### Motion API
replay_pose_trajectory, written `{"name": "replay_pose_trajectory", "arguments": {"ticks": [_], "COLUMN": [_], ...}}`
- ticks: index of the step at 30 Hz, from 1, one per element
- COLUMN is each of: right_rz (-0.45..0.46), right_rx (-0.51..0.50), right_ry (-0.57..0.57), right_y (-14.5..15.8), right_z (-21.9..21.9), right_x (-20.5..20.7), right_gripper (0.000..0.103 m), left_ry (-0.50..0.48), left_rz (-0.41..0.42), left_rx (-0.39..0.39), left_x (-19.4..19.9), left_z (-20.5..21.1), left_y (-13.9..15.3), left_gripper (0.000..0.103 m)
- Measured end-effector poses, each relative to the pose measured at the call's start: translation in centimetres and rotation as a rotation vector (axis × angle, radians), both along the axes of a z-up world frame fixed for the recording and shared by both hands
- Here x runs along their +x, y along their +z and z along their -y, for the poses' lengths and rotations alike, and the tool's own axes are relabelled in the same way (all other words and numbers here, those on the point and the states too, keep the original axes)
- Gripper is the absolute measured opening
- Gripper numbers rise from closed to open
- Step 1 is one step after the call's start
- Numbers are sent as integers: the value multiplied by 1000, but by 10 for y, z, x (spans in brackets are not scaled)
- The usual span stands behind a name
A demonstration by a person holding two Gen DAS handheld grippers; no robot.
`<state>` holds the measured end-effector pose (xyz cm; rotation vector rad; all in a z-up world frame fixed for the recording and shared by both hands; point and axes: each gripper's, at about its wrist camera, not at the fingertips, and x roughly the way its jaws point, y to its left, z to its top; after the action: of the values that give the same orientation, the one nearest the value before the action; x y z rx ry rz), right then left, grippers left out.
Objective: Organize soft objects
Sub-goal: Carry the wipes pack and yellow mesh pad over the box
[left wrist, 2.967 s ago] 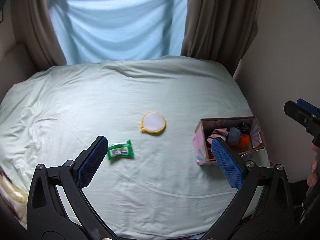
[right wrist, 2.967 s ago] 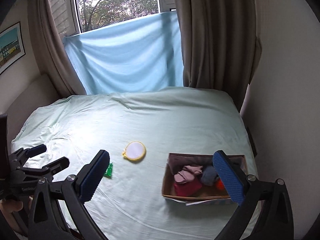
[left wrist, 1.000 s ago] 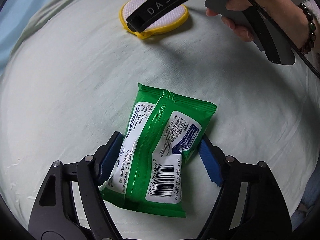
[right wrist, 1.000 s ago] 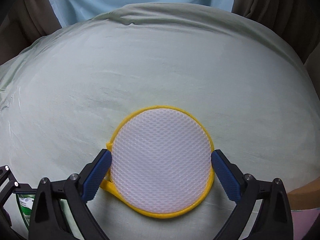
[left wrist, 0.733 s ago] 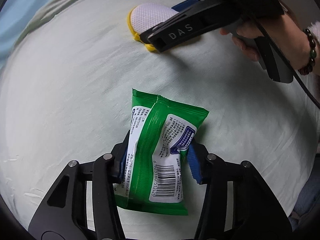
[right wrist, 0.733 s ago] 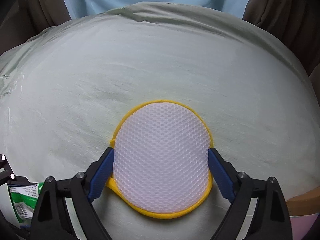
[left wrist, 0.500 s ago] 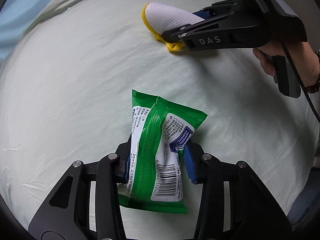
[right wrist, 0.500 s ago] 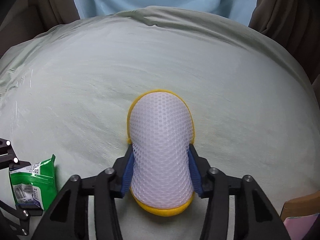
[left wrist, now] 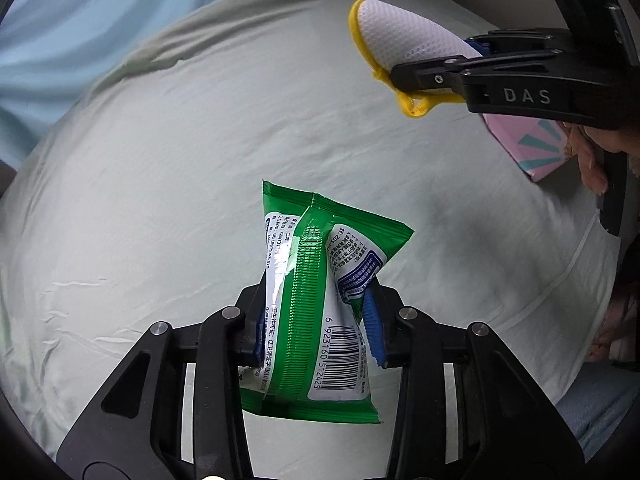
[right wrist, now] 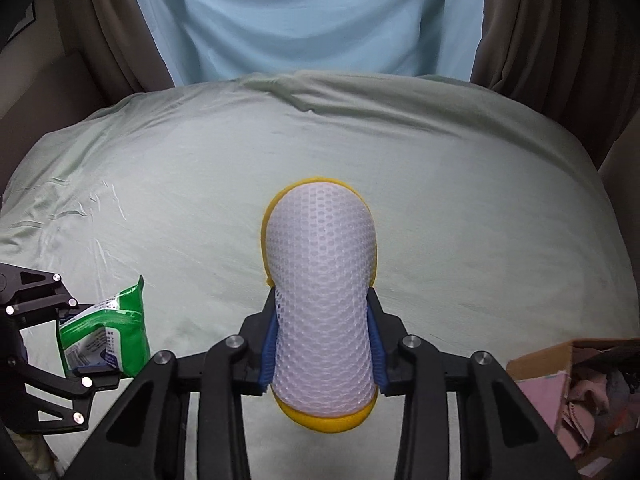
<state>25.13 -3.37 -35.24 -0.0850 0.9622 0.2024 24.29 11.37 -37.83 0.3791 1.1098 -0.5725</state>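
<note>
My left gripper (left wrist: 316, 328) is shut on a green and white wipes pack (left wrist: 320, 304) and holds it above the pale green bed sheet (left wrist: 160, 184). The pack also shows in the right wrist view (right wrist: 106, 336), held by the left gripper (right wrist: 80, 340). My right gripper (right wrist: 324, 348) is shut on a round yellow-rimmed white mesh sponge (right wrist: 322, 300), squeezed narrow and lifted off the bed. The sponge (left wrist: 400, 40) and the right gripper (left wrist: 476, 68) show at the upper right of the left wrist view.
A cardboard box (right wrist: 576, 384) with pink sides and soft cloth items inside sits at the bed's right edge; its pink side shows in the left wrist view (left wrist: 528, 144). Brown curtains (right wrist: 540, 20) and a light blue cloth (right wrist: 312, 16) hang behind the bed.
Both grippers closed on their objects, the left on the wipes pack, the right on the sponge, folding it, and both have lifted them off the sheet.
</note>
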Motion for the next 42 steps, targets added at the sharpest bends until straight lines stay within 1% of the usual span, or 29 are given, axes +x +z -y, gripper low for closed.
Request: {"name": "replay_pose_trajectory", "arguments": {"ticks": [4,7,8,10,12,13,15,19,21,28,32,37,42], "right_rz": [27,43,49,60,71,73,78,76,59,22,0,-35,-99], "right_rx": [25,36,41,47,55,55,60,54,56,44,41,47,68], "right_ry": [-12,-21,-26,-33,-39,-41,-48,-64,-93,-176,-225,-278,-324], "right_y": [50,79,94,111,133,137,154,171,175,180,175,163,138], "right_z": [9,17,23,31,46,49,68,102,130,225,277,327,368], "right_x": [-31,-48,-58,-70,-86,-88,-102,-123,-132,-160,-165,-159,-145], "right_gripper": [34,34,35,34,34,34,34,34,34,34,34,34,34], "left_ry": [50,83,91,106,121,132,147,156,153,147,149,156,180], "left_rz": [26,49,56,70,79,83,86,102,107,94,75,40,-21], "left_rx": [-35,-59,-66,-79,-79,-85,-110,-138,-147,-171,-185,-177,-163], "left_x": [-11,-22,-25,-32,-44,-51,-59,-77,-87,-105,-105,-94,-80], "left_z": [1,12,17,30,47,57,77,128,158,260,310,364,406], "left_y": [48,84,95,115,131,141,155,175,183,188,183,163,136], "left_gripper": [34,34,34,34,34,34,34,34,34,34,34,34,34]}}
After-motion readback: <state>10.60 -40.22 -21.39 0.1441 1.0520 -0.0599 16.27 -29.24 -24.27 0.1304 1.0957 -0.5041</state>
